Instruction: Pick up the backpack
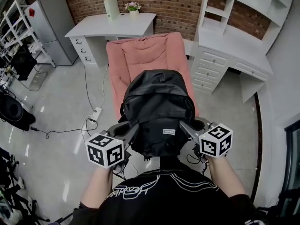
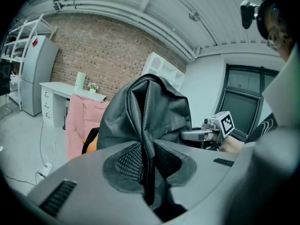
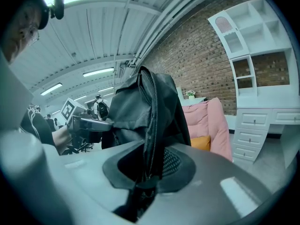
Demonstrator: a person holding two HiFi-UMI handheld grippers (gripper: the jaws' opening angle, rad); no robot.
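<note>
A black backpack (image 1: 158, 107) hangs in the air in front of the person, lifted off the pink lounge chair (image 1: 145, 55) behind it. My left gripper (image 1: 133, 131) is shut on a fold of the backpack's left side (image 2: 145, 121); the fabric seam runs pinched between its jaws. On the other side my right gripper (image 1: 183, 125) is shut on a zipped edge of the backpack (image 3: 150, 111). Each gripper view shows the other gripper (image 2: 199, 135) (image 3: 91, 123) across the bag. The bag's lower part is hidden behind both grippers in the head view.
A white desk (image 1: 110, 27) with a small flower pot (image 1: 133, 7) stands behind the chair. White drawers and shelves (image 1: 232, 46) line the right wall. A grey fridge (image 1: 51, 25) is at the far left. A power strip with cables (image 1: 96, 114) lies on the floor left of the chair.
</note>
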